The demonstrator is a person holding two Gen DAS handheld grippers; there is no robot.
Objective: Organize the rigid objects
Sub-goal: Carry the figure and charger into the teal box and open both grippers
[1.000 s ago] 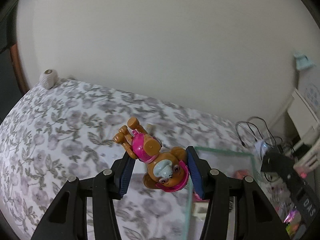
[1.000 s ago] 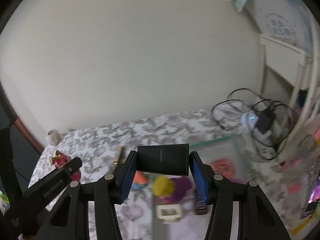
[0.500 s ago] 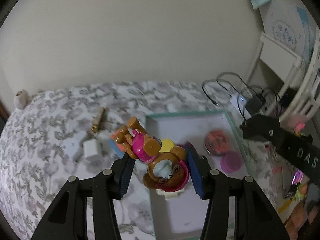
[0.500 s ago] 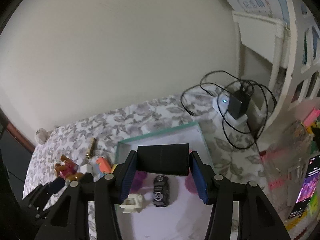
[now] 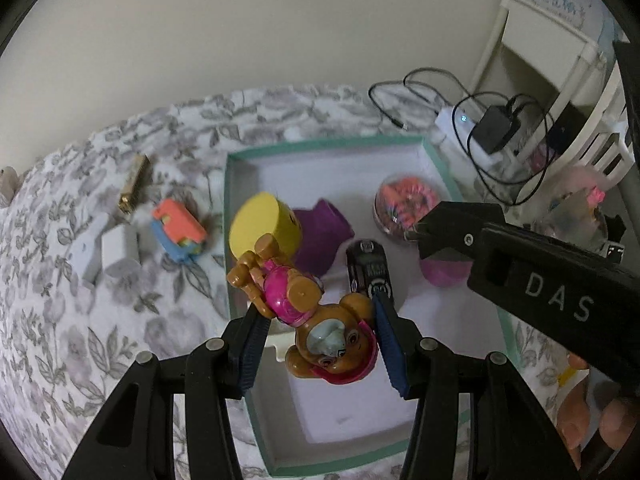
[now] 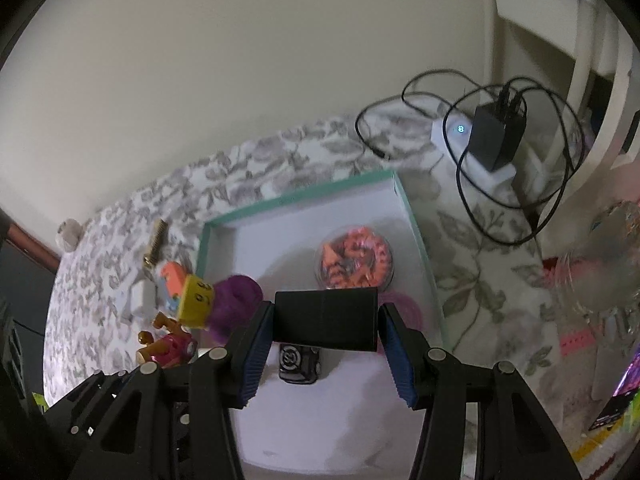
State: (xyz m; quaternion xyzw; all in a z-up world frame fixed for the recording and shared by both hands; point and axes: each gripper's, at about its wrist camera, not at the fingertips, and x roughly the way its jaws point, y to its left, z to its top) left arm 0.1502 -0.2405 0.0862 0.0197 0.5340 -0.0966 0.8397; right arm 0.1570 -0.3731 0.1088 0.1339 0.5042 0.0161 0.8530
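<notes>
The left tool is pinching a dog figure between its blue pads and is holding it above the near left part of the tray. The right tool is pinching a black block and is hanging over the tray's middle, above a toy car.

Inside the tray, a yellow block, a purple piece, a clear capsule and a pink disc are crowding the far half. A white item at the near left is mostly hidden by the figure.

Outside it, on the flowered cloth to the left, an orange-and-blue toy, a white adapter and a gold tube are waiting.

Risks from here:
- The two tools are working close together over one tray; lowering both at once is likely to cause a collision.
- The figure is being gripped at an angle across its head and body; it may twist out and fall outside the rim.
- Releasing the block straight down is likely to land it on the car.
- Farther back, loose cables near the tray's far corner could snag a tool.
</notes>
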